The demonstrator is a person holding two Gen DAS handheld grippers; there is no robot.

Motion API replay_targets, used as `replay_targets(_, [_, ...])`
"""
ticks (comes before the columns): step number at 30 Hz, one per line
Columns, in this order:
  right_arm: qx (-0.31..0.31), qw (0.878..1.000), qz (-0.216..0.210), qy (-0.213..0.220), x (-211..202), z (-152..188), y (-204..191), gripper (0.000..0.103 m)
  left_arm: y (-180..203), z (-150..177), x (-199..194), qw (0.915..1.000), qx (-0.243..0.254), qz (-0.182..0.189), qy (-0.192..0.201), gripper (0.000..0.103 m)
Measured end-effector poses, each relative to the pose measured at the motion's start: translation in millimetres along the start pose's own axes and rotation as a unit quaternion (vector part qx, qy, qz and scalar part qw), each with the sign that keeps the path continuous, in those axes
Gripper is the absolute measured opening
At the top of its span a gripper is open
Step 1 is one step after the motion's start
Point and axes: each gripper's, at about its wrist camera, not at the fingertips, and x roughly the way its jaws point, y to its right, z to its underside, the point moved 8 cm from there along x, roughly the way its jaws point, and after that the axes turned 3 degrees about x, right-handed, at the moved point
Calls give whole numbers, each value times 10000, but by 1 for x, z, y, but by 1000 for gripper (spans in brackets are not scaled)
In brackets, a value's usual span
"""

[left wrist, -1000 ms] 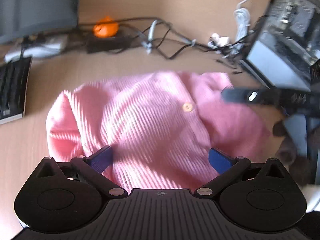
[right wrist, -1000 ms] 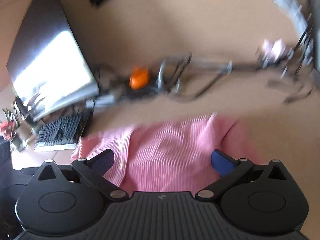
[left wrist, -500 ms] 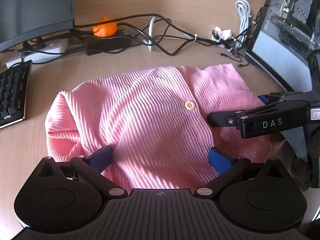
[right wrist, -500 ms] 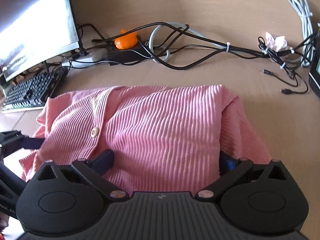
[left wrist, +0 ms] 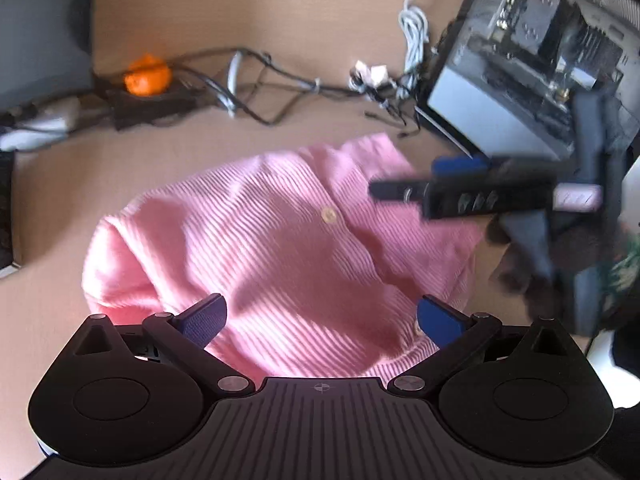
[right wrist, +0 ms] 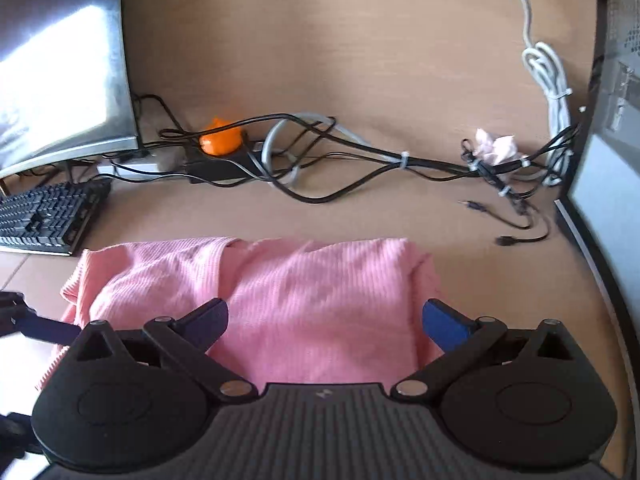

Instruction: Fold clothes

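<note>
A pink ribbed cardigan (left wrist: 280, 248) with a pale button (left wrist: 329, 213) lies folded in a bundle on the wooden desk; it also shows in the right wrist view (right wrist: 320, 292). My left gripper (left wrist: 320, 316) is open and empty, just above the bundle's near edge. My right gripper (right wrist: 325, 322) is open and empty over the bundle's near right part. The right gripper also shows blurred in the left wrist view (left wrist: 460, 184), raised above the cardigan's right side. The left gripper's finger (right wrist: 44, 328) shows at the left edge of the right wrist view.
A tangle of black cables (right wrist: 340, 168) with an orange object (right wrist: 221, 142) runs behind the cardigan. A monitor (right wrist: 60, 60) and keyboard (right wrist: 44, 216) stand at the left. A computer case (left wrist: 532, 60) stands at the right, with white coiled cable (right wrist: 548, 76).
The right gripper has lifted off the cardigan and moved up and back. The left gripper has pulled back and up a little. Both stay open.
</note>
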Motion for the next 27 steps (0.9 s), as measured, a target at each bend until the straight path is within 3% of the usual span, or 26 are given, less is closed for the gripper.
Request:
replay_targets(4, [-266, 9985, 280, -387, 27, 25, 0, 103, -30, -5, -1, 9942, -125, -1068, -32, 103])
replay_targets(7, [-180, 9992, 186, -311, 29, 33, 4, 103, -47, 1, 14, 9848, -209, -1681, -377, 103])
replay_targets(13, [-491, 9977, 365, -282, 27, 27, 6, 103, -32, 7, 32, 9820, 292, -1769, -591, 103])
replay_targets(17, [-661, 9953, 650, -284, 27, 24, 5, 103, -24, 15, 37, 9861, 264, -1459, -746, 103])
replay_targets(23, [-1570, 9797, 1219, -246, 26, 19, -17, 103, -27, 25, 33, 9868, 315, -1358, -825, 103])
replay_targets(27, [-1574, 9788, 1290, -230, 26, 19, -18, 103, -25, 36, 31, 9868, 295, -1298, -926, 103])
